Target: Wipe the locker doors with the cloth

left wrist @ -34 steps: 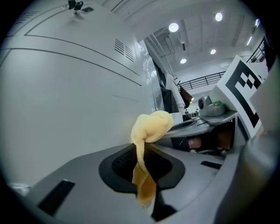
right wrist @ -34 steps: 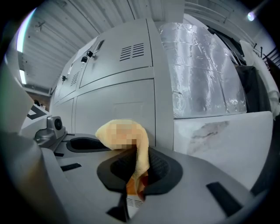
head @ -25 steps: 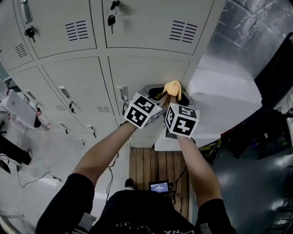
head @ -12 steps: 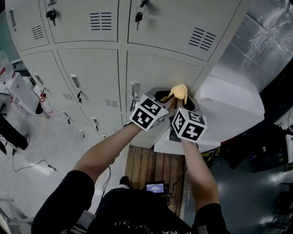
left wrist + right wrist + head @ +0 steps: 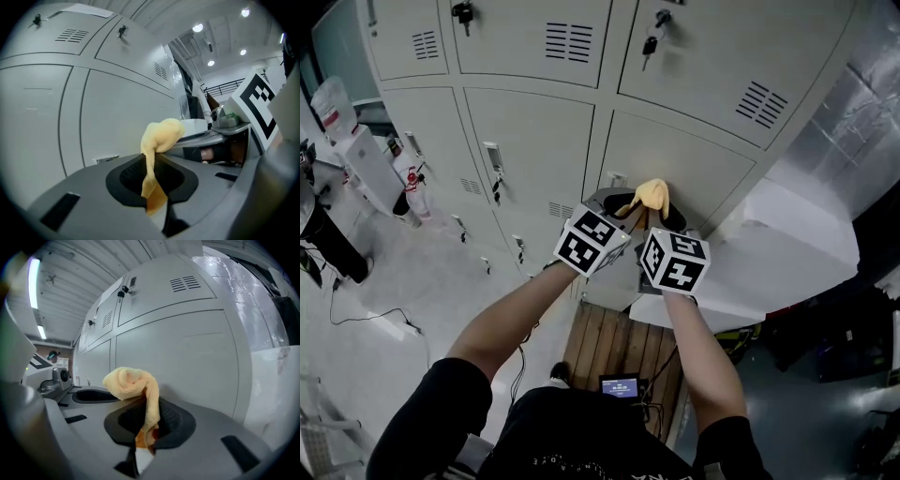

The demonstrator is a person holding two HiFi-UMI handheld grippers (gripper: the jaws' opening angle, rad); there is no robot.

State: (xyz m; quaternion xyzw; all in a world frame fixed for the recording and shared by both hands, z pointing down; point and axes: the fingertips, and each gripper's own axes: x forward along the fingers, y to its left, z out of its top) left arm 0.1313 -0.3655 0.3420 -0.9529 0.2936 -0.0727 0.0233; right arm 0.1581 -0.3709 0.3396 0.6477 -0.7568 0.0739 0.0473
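A crumpled yellow cloth (image 5: 652, 193) is pinched between both grippers in front of a pale grey locker door (image 5: 684, 155). My left gripper (image 5: 623, 204) is shut on one end of the cloth (image 5: 159, 138), which rises from its closed jaws (image 5: 153, 199). From the other side, my right gripper (image 5: 661, 217) is shut on the same cloth (image 5: 132, 382), its jaws (image 5: 144, 437) closed on a hanging fold. The two grippers sit side by side, almost touching. The door (image 5: 187, 357) stands just beyond the cloth; I cannot tell whether the cloth touches it.
Keys (image 5: 649, 45) hang from locks on the upper lockers. A white block (image 5: 792, 248) juts out at the right, below a foil-covered surface (image 5: 853, 108). A wooden pallet (image 5: 605, 342) lies underfoot. White equipment (image 5: 370, 159) stands at far left.
The head view has swung, so the lockers slid right and down in the picture. Both grippers stay together, shut on the cloth, before the same door.
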